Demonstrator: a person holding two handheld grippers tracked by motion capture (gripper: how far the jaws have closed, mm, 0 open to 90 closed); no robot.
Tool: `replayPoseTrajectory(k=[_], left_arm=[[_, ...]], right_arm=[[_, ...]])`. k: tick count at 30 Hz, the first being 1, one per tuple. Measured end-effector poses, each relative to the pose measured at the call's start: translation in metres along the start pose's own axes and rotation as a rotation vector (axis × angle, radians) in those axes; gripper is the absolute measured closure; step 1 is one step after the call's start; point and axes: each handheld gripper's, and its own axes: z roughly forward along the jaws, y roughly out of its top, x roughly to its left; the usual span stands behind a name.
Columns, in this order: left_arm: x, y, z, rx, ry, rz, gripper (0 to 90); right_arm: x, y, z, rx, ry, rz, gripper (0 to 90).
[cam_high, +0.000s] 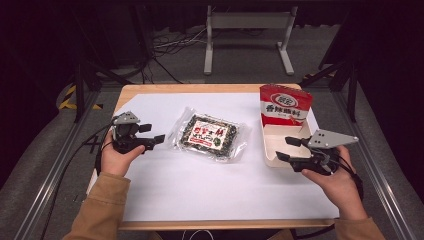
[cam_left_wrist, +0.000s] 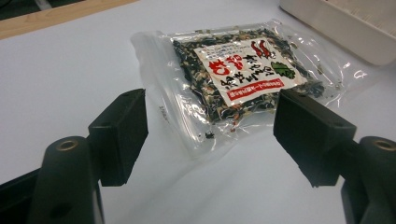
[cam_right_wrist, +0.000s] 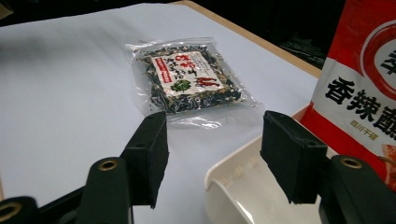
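Note:
A clear packet of dark dried spice mix (cam_high: 211, 136) with a white and red label lies flat on the white sheet in the middle of the table. The same packet (cam_left_wrist: 238, 77) lies just ahead of my left gripper (cam_left_wrist: 210, 130), whose jaws stand apart with nothing between them. That left gripper (cam_high: 154, 134) rests left of the packet. A red and white seasoning bag (cam_high: 284, 106) stands upright in the far end of a white tray (cam_high: 272, 150). My right gripper (cam_high: 288, 149) hovers open over the tray's near end, and the tray rim (cam_right_wrist: 219, 175) shows between its jaws.
A white sheet (cam_high: 200, 185) covers most of the wooden table (cam_high: 150, 90). Metal rails run along both sides. A grey stand (cam_high: 247, 30) and cables lie on the floor beyond the far edge.

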Motion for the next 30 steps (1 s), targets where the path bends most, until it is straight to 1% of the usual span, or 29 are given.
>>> replayPoseTrajectory(k=[1,2,5,7,8,10,11,13,14,15,16,18,20,24,25,26,28,29,30], left_arm=[[0.001,0.0,0.001,0.0,-0.003,-0.015,25.8],[0.002,0.001,0.003,-0.005,0.0,-0.019,25.8],[0.004,0.001,0.007,-0.006,0.003,-0.024,27.6],[0.006,0.001,0.012,-0.004,0.013,-0.021,28.2],[0.006,0.001,0.014,0.001,0.01,-0.03,29.3],[0.008,0.0,0.019,0.003,0.018,-0.04,32.5],[0.01,0.0,0.021,0.009,0.02,-0.038,34.0],[0.012,-0.002,0.026,0.023,0.019,-0.047,39.0],[0.012,-0.002,0.028,0.025,0.018,-0.051,40.2],[0.013,-0.003,0.03,0.028,0.014,-0.051,41.0],[0.014,-0.004,0.032,0.034,0.002,-0.06,42.2],[0.016,-0.005,0.035,0.04,-0.009,-0.081,43.5],[0.017,-0.006,0.039,0.054,-0.012,-0.083,44.6],[0.018,-0.009,0.047,0.084,-0.016,-0.109,48.4],[0.02,-0.01,0.049,0.091,-0.018,-0.103,48.8],[0.02,-0.011,0.051,0.1,-0.021,-0.119,50.0],[0.021,-0.012,0.054,0.107,-0.021,-0.123,51.9],[0.022,-0.014,0.055,0.115,-0.026,-0.138,51.9],[0.023,-0.014,0.056,0.116,-0.028,-0.141,53.2]], right_arm=[[0.002,0.0,0.001,0.0,0.001,-0.003,41.0],[0.004,0.0,0.001,-0.002,0.003,-0.002,41.0],[0.008,-0.001,0.004,-0.006,0.016,-0.006,41.2],[0.01,-0.002,0.004,-0.006,0.018,-0.007,41.3],[0.012,-0.002,0.005,-0.006,0.021,-0.009,41.3],[0.015,-0.003,0.006,-0.013,0.027,-0.01,41.2],[0.016,-0.002,0.006,-0.015,0.026,-0.013,41.2],[0.018,-0.002,0.006,-0.013,0.017,-0.019,41.8],[0.019,-0.002,0.007,-0.012,0.013,-0.02,42.7],[0.02,-0.002,0.007,-0.01,0.013,-0.017,43.5],[0.02,-0.002,0.007,-0.009,0.014,-0.014,44.4],[0.021,-0.002,0.007,-0.01,0.015,-0.008,45.8],[0.021,-0.002,0.007,-0.01,0.017,-0.003,47.1],[0.022,-0.002,0.007,-0.015,0.022,0.006,48.1],[0.023,-0.002,0.007,-0.016,0.022,0.004,48.1],[0.023,-0.002,0.008,-0.017,0.023,0.005,48.2],[0.023,-0.002,0.008,-0.018,0.025,0.004,48.2],[0.024,-0.002,0.008,-0.018,0.027,0.003,48.2],[0.024,-0.002,0.008,-0.019,0.027,0.002,48.2]])
